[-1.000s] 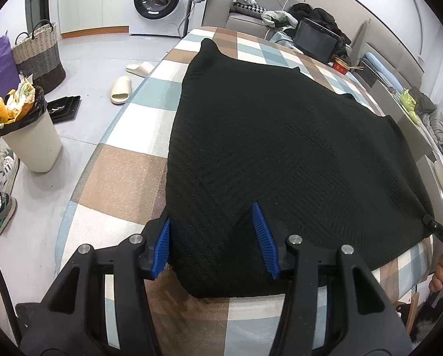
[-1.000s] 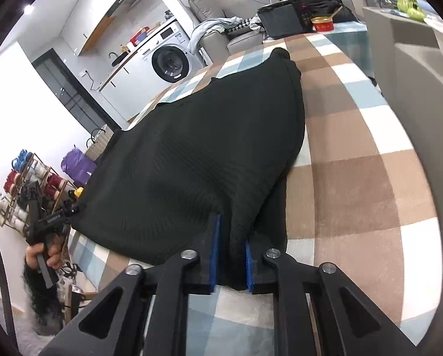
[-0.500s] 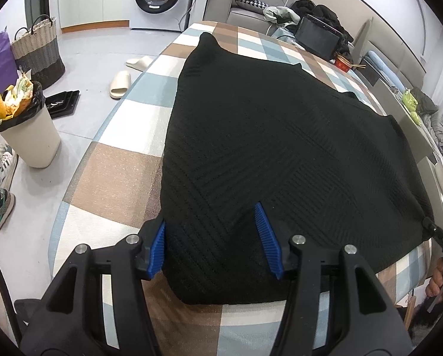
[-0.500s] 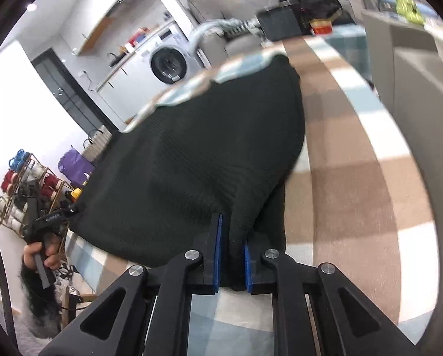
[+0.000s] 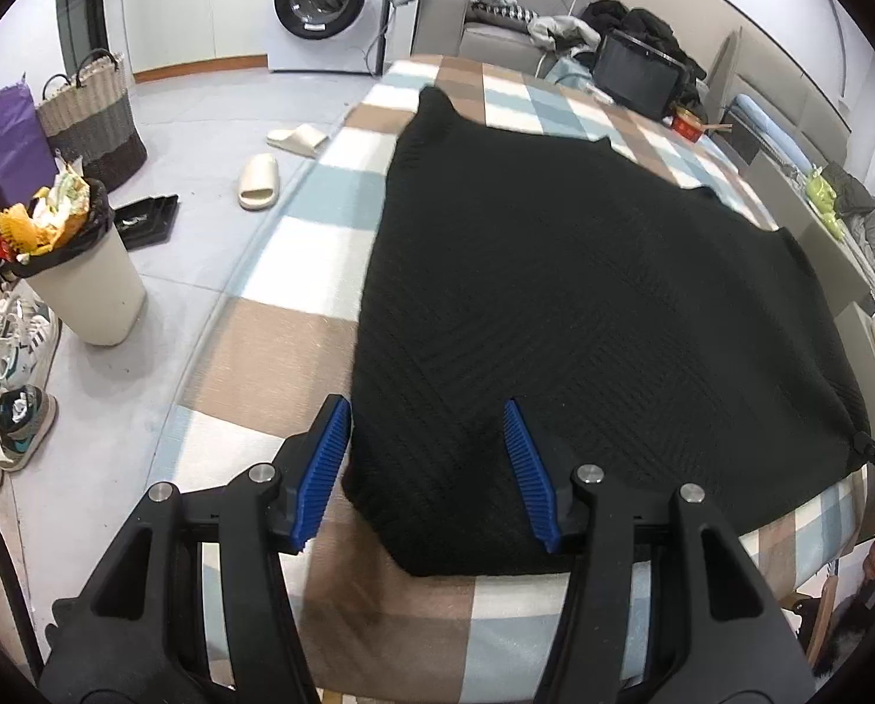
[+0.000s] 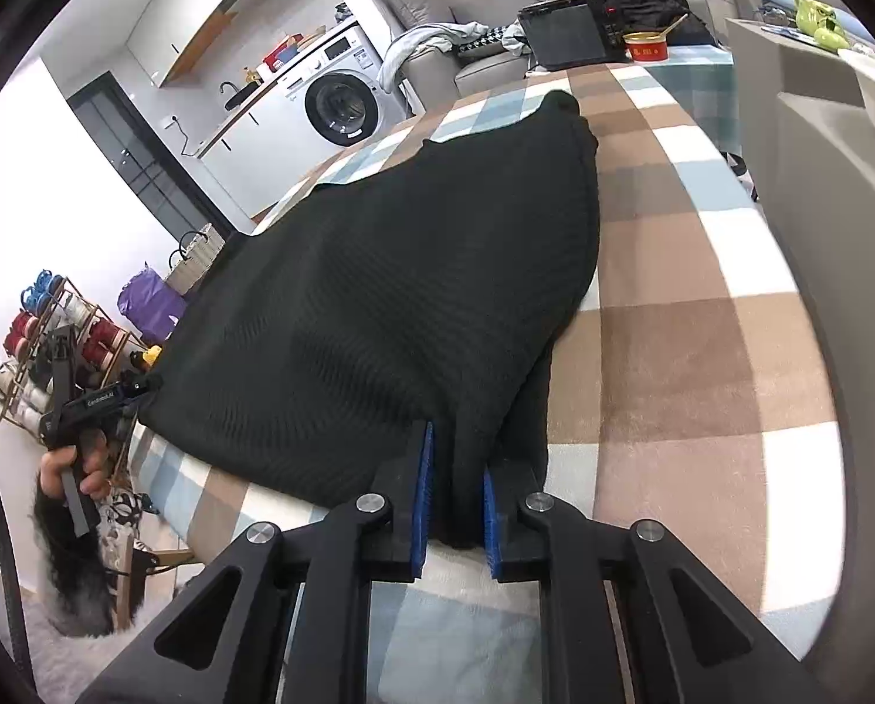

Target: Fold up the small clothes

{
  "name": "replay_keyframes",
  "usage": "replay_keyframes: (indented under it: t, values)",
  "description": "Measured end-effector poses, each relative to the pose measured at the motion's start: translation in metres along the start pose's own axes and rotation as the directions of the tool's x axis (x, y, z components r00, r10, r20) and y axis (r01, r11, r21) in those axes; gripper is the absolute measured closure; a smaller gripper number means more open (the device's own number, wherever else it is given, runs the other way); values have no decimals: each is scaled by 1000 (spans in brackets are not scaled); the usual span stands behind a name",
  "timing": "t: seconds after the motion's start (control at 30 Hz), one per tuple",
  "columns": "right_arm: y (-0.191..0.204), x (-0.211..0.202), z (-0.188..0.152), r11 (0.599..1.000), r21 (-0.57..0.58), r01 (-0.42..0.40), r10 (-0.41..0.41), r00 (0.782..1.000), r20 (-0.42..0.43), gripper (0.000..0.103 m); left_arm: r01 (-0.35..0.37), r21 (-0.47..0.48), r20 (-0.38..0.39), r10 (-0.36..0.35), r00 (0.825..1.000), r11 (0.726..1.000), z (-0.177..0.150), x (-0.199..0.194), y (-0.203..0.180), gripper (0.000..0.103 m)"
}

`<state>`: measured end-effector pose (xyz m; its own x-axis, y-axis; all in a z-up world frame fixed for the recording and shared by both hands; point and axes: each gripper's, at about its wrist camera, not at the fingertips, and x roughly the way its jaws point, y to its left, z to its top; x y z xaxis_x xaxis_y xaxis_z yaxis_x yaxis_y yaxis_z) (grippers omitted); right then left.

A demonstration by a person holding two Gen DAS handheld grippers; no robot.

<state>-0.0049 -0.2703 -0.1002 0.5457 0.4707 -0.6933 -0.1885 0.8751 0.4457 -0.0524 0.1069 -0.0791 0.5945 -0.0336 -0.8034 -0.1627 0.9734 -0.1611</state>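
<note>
**Black knit spread on the checked table, one corner gripped**

The right gripper (image 6: 455,493) has its blue pads nearly together, pinching a bunched corner of the black knit garment (image 6: 390,293). The left gripper (image 5: 426,463) stands about half open, its pads straddling the garment's other near corner; whether they press on it cannot be told. The garment lies flat across the checked tablecloth (image 5: 273,364), reaching toward the far end. Beyond the garment sit a dark tablet (image 6: 566,32) and a red tin (image 6: 645,47). A washing machine (image 5: 326,6) stands behind.
</note>
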Motion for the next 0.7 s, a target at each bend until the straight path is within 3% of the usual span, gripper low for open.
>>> replay_keyframes:
  t: [0.2,0.3,0.33,0.4,0.43,0.53,0.7]
  values:
    - [-12,12,7,993,109,-35,35,999,2,88,31,-4,46,-31,998,1000,3,-22,-1,52]
    - [-13,-3,7,990,108,-95,91,995,47,94,56,20,56,-57,997,998,2,-30,-12,52]
    - [-16,-7,9,991,112,-74,70,996,47,94,72,38,58,-74,996,997,1,-33,-20,52]
    - [-24,-3,12,992,118,50,-48,999,-17,94,96,72,60,-100,993,993,0,-35,-32,52]
    - [-26,-3,12,991,126,54,-51,998,-29,93,109,83,63,-114,991,991,-1,-37,-40,51]
    - [-27,-12,10,989,147,-22,21,1000,3,90,178,142,28,-184,983,974,-9,-35,-70,50]
    - [-27,-9,12,983,176,-52,52,999,5,83,263,228,-37,-262,964,937,-23,-24,-125,49]
